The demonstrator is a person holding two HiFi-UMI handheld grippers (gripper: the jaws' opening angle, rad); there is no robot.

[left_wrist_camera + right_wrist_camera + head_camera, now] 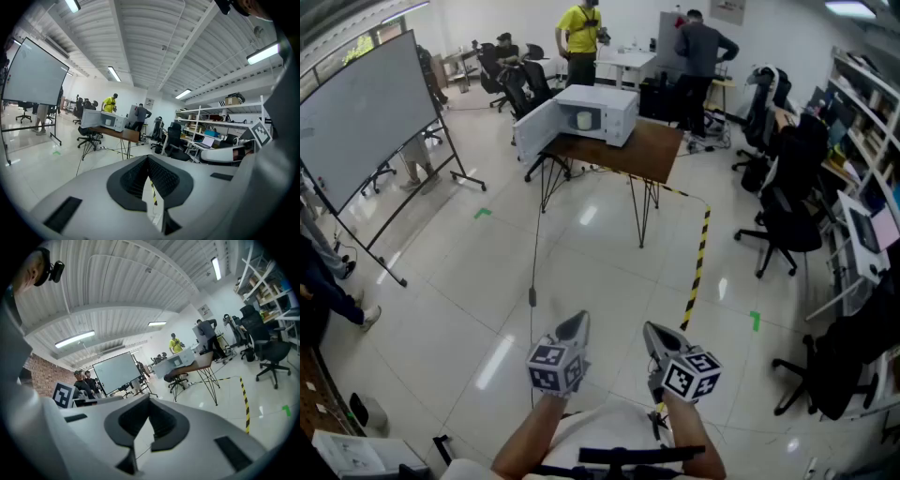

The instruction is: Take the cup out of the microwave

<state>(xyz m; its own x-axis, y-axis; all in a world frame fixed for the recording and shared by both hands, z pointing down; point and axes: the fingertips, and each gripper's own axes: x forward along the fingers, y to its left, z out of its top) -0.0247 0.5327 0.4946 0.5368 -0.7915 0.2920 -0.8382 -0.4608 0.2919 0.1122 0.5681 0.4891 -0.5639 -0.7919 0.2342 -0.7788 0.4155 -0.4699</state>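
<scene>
A white microwave point(605, 111) stands far ahead on a brown table point(652, 150), its door point(534, 127) swung open to the left. A small pale cup point(584, 119) shows faintly inside the cavity. The microwave is also small and distant in the left gripper view point(110, 121) and the right gripper view point(180, 359). My left gripper point(578, 323) and right gripper point(654, 330) are held side by side low in the head view, far short of the table. Both have their jaws together with nothing between them.
A rolling whiteboard point(366, 122) stands at the left. Yellow-black floor tape point(698, 262) runs right of the table, and a cable point(532, 272) hangs from it. Office chairs point(787, 216) and shelves line the right side. Several people stand behind the table.
</scene>
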